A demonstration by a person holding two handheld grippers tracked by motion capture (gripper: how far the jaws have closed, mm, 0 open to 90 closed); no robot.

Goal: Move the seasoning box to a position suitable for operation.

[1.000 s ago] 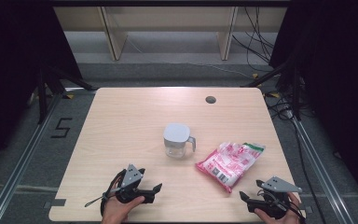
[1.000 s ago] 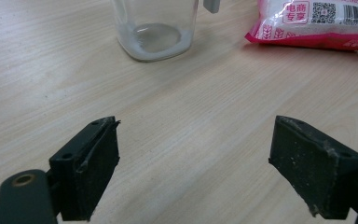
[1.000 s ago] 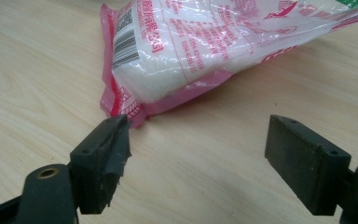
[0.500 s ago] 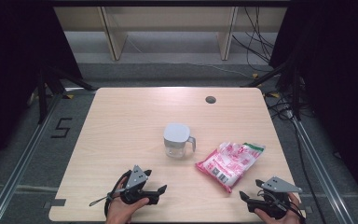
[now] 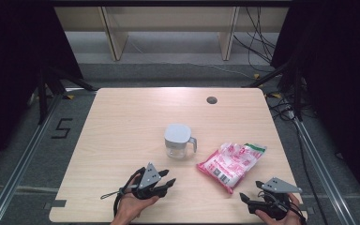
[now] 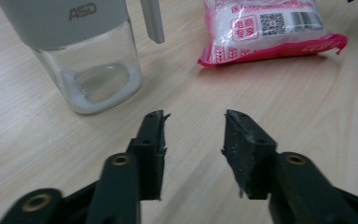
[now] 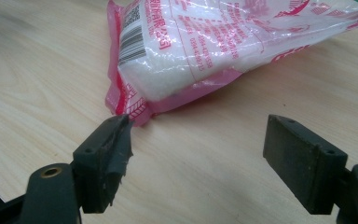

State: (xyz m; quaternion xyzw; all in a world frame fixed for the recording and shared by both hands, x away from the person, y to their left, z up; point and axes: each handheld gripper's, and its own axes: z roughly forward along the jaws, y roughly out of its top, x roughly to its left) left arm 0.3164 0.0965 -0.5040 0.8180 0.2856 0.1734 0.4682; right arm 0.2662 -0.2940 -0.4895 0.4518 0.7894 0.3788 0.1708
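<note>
A glass jar point(image 5: 178, 142) with a grey lid and a side handle stands mid-table; in the left gripper view the jar point(image 6: 89, 60) is at the upper left, its lid marked ASD. A pink and white sealed bag point(image 5: 232, 161) lies flat to its right. My left gripper point(image 5: 168, 177) rests near the front edge, pointing toward the jar. Its jaws have just been closing, and in its own view the left gripper point(image 6: 193, 116) stands part-way open over bare wood. My right gripper point(image 7: 198, 121) is wide open just short of the bag point(image 7: 205, 42), with nothing between its jaws.
The light wooden table point(image 5: 122, 122) has a round cable hole point(image 5: 211, 100) at the back right. Metal rails run along both sides on the floor, and cables lie at the far right. The bag point(image 6: 265, 28) lies to the right of the jar in the left gripper view.
My left gripper has shifted a little to the right, toward the jar, and its jaws stand narrower than before. The right gripper, jar and bag have not moved.
</note>
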